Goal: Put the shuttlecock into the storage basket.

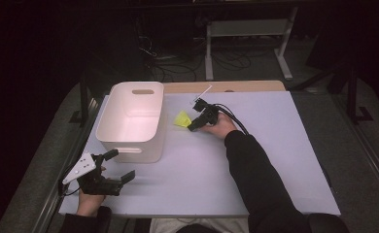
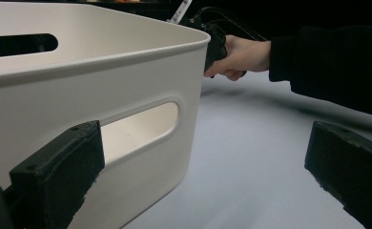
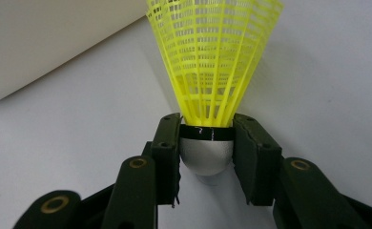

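In the high view, a white bin (image 1: 131,121) is seen standing near the left edge of the table (image 1: 255,160), toward the far side. Nothing is seen inside it. A yellow shuttlecock (image 1: 181,118) is lying on the table just beside the bin's right wall. It is pinched by the right gripper (image 1: 193,126), which is held in the right hand (image 1: 216,125). The left gripper (image 1: 122,167) is held near the front left corner, with its jaws spread wide and nothing between them.

In the left gripper view, the bin's wall (image 2: 79,95) with a long handle hole is seen close by.

In the right gripper view, the shuttlecock (image 3: 212,62) is shown with a yellow net skirt, a black band and a round white tip. The tip is squeezed between the two pads (image 3: 170,152).
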A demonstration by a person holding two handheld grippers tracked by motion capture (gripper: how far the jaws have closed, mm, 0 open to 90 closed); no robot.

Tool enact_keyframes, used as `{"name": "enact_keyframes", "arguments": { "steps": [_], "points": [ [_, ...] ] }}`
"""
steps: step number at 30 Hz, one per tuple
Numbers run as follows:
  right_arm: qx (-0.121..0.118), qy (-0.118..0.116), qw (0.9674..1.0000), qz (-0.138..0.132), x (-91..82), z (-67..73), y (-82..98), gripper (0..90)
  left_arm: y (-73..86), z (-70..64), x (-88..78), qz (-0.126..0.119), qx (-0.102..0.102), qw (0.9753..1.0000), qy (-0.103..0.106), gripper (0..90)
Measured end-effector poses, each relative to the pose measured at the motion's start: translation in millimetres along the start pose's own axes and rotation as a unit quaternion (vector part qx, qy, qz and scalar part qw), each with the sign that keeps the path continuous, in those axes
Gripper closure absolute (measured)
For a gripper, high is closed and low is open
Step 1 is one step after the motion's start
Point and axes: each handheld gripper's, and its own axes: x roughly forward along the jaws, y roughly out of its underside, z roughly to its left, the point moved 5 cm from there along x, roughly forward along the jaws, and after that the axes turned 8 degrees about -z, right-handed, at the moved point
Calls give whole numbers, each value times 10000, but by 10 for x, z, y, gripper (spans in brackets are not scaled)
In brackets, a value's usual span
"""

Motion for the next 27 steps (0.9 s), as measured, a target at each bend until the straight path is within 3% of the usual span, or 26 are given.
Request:
{"name": "enact_keyframes", "arguments": {
  "steps": [14,27],
  "points": [
    [5,13,10000,-15,-69,15,-29,630,0,0,1,1,0,10000,3,0],
    [-118,91,9999,-79,-264,75,-101,631,2,-3,3,5,-6,10000,9,0]
  ]
}}
